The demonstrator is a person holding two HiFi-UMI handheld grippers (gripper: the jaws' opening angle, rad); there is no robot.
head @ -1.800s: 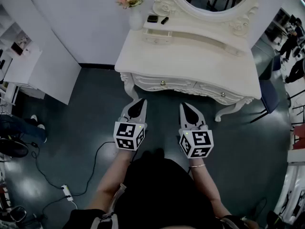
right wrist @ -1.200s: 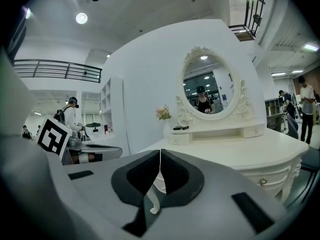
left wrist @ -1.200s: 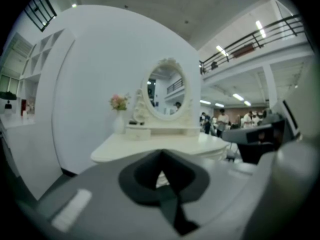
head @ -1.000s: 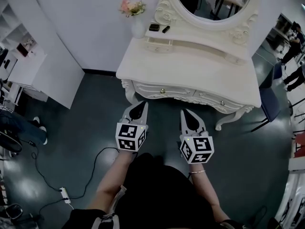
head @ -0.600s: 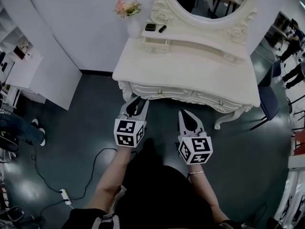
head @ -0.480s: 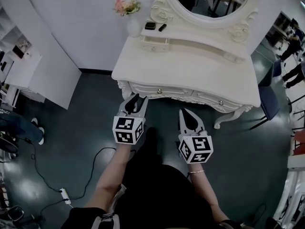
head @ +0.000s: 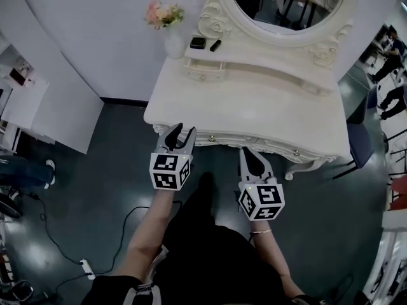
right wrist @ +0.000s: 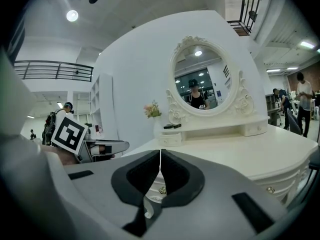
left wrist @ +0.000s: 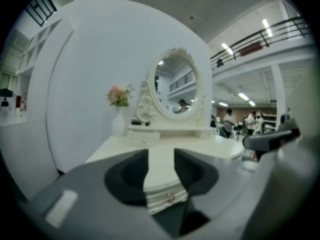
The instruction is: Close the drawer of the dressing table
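The white dressing table (head: 254,103) with its oval mirror (head: 289,2) stands straight ahead. A small drawer (head: 205,72) at the left of its upper shelf sticks out a little. It shows in the left gripper view as the small drawer (left wrist: 144,138). Two front drawers carry knobs (head: 212,136). My left gripper (head: 180,131) hovers at the table's front left edge. Its jaws are opening, and nothing is between them (left wrist: 161,156). My right gripper (head: 247,150) is shut and empty, just short of the front edge (right wrist: 160,151).
A vase of pink flowers (head: 166,25) and two small dark items (head: 198,42) sit on the shelf's left end. A cable (head: 127,218) and power strip (head: 86,267) lie on the floor at left. A chair (head: 359,142) stands to the right and a white cabinet (head: 57,103) to the left.
Both grippers have moved forward to the table's front edge. The left gripper's jaws, shut a second ago, now stand apart. The right gripper stays shut.
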